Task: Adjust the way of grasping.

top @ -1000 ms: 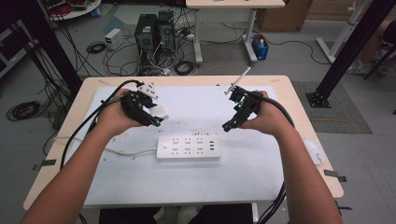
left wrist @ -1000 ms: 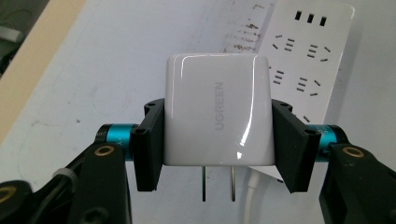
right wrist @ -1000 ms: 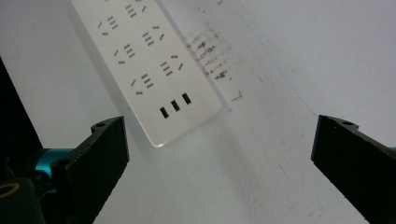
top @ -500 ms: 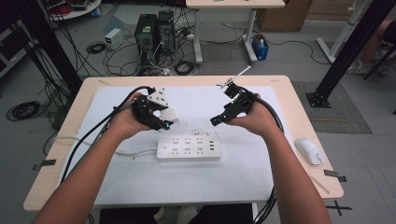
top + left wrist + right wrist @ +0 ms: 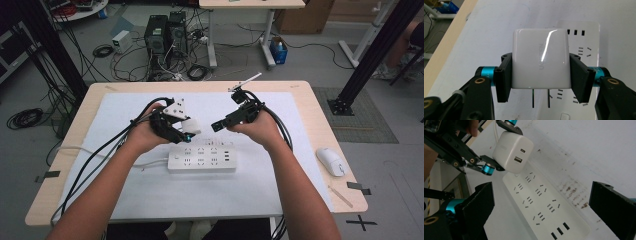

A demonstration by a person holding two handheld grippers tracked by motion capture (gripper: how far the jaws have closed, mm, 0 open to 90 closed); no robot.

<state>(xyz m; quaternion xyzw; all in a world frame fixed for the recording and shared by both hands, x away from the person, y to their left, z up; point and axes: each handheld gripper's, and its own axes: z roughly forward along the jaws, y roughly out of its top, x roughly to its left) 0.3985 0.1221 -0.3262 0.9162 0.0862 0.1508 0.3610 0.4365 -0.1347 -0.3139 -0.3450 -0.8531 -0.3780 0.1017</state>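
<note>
A white USB charger (image 5: 540,58) with two metal prongs is clamped between my left gripper's (image 5: 540,75) black pads. It hovers just above the left end of a white power strip (image 5: 202,159), which lies on the white mat. In the right gripper view the charger (image 5: 512,151) shows its two ports, still held in the left gripper (image 5: 501,147) over the strip (image 5: 544,207). My right gripper (image 5: 547,198) stands open and empty, its jaws wide apart above the strip. From above, the right gripper (image 5: 220,125) points left toward the charger (image 5: 192,126).
A white mouse (image 5: 331,161) lies near the table's right edge. The white mat (image 5: 150,190) covers most of the wooden table (image 5: 320,105). The strip's white cord (image 5: 100,152) runs off to the left, and black gripper cables trail along both forearms.
Both hands have drawn in toward the table's centre and sunk a little. The charger has come closer to the power strip, still held by the left gripper.
</note>
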